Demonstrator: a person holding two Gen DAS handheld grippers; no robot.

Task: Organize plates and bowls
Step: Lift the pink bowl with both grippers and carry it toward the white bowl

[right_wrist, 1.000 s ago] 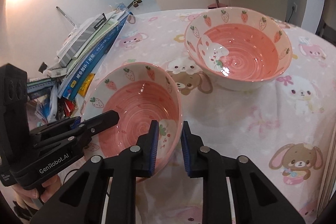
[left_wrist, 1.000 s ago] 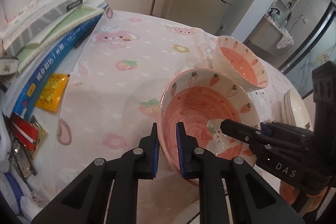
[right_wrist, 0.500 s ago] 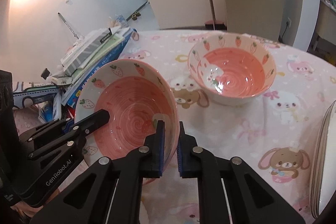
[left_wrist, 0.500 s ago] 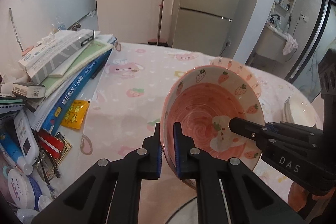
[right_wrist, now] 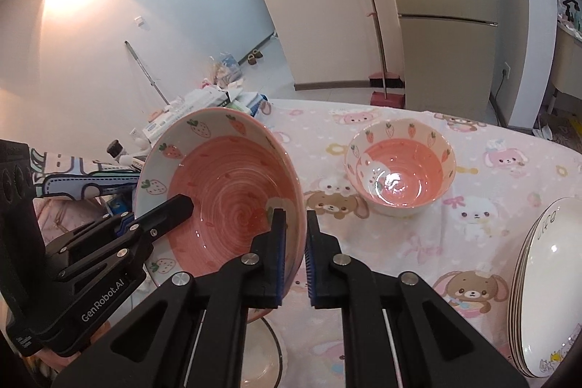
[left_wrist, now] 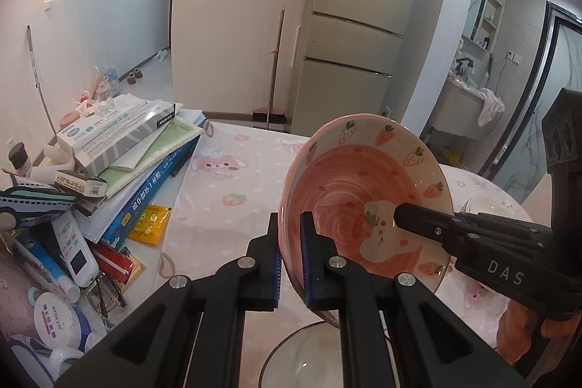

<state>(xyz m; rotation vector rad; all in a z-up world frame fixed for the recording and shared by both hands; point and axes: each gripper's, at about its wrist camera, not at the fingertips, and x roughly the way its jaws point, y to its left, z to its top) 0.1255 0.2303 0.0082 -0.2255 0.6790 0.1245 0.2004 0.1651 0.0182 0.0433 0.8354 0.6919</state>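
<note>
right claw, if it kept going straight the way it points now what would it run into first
The right claw is already shut on the rim of the strawberry bowl it shares with the left claw. Beyond that, its line probably meets the pink cartoon tablecloth, just short of the smaller strawberry bowl; depth is unclear.

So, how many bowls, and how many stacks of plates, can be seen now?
Bowls: 2, one held up by both grippers, one standing on the tablecloth
Stacks of plates: 1, at the right edge
Total: 3
</note>
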